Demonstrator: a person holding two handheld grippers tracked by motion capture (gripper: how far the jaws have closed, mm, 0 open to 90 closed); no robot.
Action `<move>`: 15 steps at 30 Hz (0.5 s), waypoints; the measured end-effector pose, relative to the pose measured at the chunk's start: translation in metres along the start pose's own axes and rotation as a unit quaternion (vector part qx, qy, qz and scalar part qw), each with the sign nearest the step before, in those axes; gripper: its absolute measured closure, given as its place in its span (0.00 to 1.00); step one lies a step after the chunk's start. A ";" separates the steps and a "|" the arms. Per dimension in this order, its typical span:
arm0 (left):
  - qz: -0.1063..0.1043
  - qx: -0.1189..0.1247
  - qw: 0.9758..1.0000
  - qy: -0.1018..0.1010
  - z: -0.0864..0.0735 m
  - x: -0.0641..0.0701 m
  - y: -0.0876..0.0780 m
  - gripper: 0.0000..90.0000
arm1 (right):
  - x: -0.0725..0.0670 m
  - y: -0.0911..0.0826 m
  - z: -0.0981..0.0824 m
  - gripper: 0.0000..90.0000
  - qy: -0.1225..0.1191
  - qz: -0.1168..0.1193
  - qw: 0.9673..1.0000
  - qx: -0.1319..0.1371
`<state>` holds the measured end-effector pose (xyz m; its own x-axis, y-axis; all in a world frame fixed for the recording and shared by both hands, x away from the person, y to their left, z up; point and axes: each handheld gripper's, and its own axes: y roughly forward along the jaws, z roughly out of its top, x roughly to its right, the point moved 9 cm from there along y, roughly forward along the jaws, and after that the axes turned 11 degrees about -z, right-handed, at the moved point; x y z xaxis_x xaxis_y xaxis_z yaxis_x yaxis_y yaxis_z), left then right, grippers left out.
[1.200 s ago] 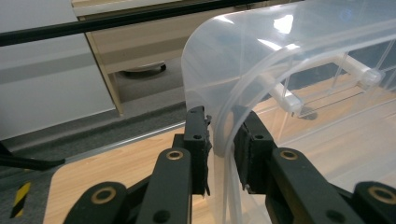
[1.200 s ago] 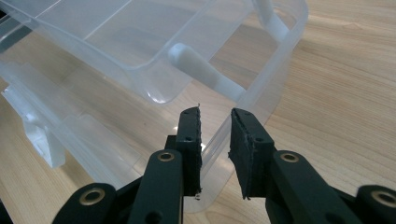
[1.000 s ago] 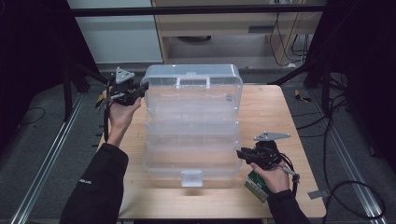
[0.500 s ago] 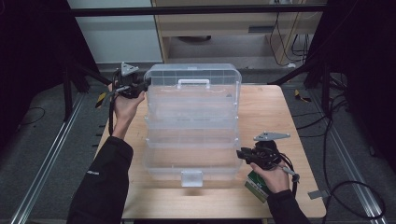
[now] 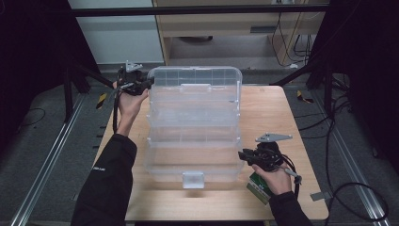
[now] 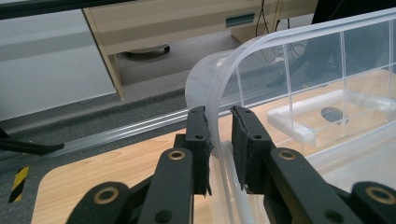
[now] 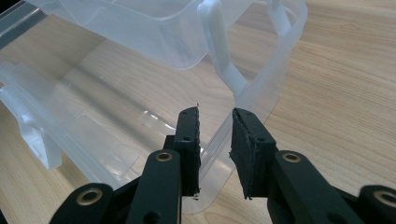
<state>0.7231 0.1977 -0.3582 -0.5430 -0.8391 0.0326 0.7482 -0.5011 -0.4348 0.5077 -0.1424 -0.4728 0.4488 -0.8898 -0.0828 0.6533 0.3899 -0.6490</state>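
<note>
A: Where is the clear tiered box (image 5: 193,125) sitting right now?

B: It is lying in the middle of the tabletop (image 5: 268,108), fanned open, with its long axis running from the person's edge away to the far edge. The lid (image 5: 193,77) is standing up at the box's far end, and the latch tab (image 5: 193,179) is hanging at the box's near end

A: And the tools?

B: The left tool (image 5: 147,84) is sitting at the box's far left corner. In the left gripper view its jaws are standing narrow, straddling the curved rim of the lid (image 6: 219,107); the left pad looks to be touching the plastic, though a sliver of gap is showing at the right pad, so I am reading it as a light pinch. The right tool (image 5: 242,155) is resting at the box's near right corner, jaws likewise narrow, with the bottom tray's wall (image 7: 219,140) passing between them

A: So which hand is doing the moving?

B: I am judging the left one, since it is the hand at the lid. The lid is lying directly between its pads, so any swing would be going along the box's long axis, while the right tool is bracing the near corner

A: Any risk?

B: The thin rim could be slipping out of that loose pinch
</note>
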 end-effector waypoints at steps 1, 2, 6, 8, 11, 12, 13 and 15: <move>0.000 0.001 1.000 -0.001 0.000 -0.001 0.001 0.85 | 0.000 0.000 0.000 0.80 -0.001 0.000 1.000 0.000; -0.002 0.000 1.000 -0.002 0.000 -0.001 0.003 0.85 | 0.000 0.000 0.000 0.80 -0.001 0.000 1.000 0.000; 0.000 -0.006 1.000 -0.002 -0.001 -0.004 0.008 0.85 | 0.000 0.001 0.000 0.79 0.002 -0.002 1.000 -0.002; 0.003 -0.007 1.000 -0.003 -0.002 -0.005 0.011 0.85 | 0.000 0.001 0.000 0.79 0.001 -0.002 1.000 -0.003; 0.005 -0.012 1.000 -0.005 -0.003 -0.007 0.015 0.85 | 0.000 0.001 0.000 0.79 0.001 -0.003 1.000 -0.002; 0.006 -0.012 1.000 -0.007 -0.003 -0.008 0.017 0.85 | 0.000 0.001 0.000 0.79 0.001 -0.004 1.000 -0.003; 0.007 -0.011 1.000 -0.009 -0.004 -0.008 0.018 0.85 | 0.000 0.001 0.000 0.78 0.000 -0.003 1.000 -0.002; 0.009 -0.011 1.000 -0.013 -0.004 -0.009 0.022 0.85 | 0.000 0.002 0.000 0.78 -0.002 -0.006 1.000 -0.002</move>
<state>0.7428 0.1954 -0.3717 -0.5187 -0.8537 0.0473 0.7492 -0.4805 -0.4560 0.5090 -0.1415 -0.4738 0.4434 -0.8934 -0.0724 0.6555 0.3782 -0.6536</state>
